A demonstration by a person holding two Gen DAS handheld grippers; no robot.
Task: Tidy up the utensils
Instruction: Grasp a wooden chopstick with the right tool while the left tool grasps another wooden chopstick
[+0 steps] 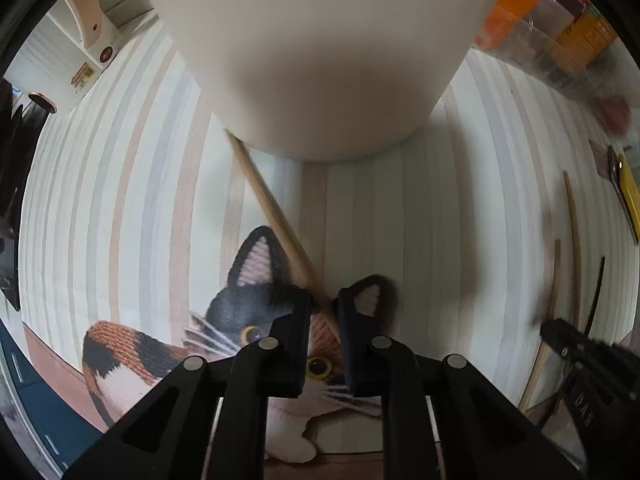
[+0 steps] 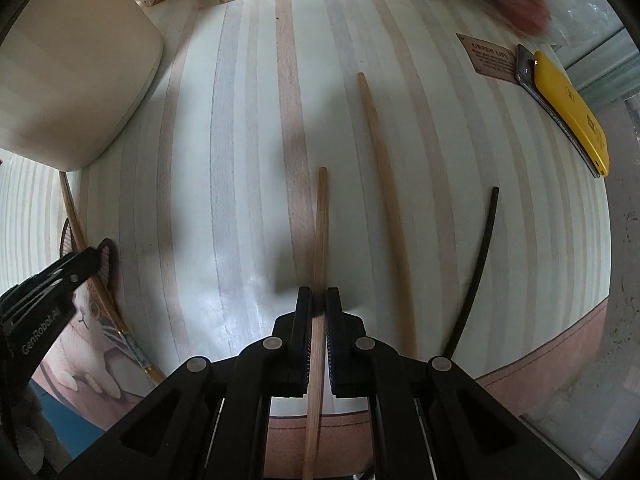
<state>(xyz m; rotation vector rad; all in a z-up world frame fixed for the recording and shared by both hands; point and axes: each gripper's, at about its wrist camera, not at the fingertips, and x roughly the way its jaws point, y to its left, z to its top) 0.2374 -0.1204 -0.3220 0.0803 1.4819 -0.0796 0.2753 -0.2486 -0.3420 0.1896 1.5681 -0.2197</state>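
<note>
Left gripper (image 1: 323,306): pinching a light wooden chopstick (image 1: 272,208) beside the cream cylindrical holder (image 1: 312,60);
Right gripper (image 2: 319,300): clamped on another pale wooden chopstick (image 2: 320,232)

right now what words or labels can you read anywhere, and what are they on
"GenRobot.AI": on the left tongs, seen from the right wrist.
"GREEN LIFE": heading on the brown tag; the lines under it are too small to read.
Yellow case: symbols, unreadable.
Sticker on the white appliance: too blurred.
</note>
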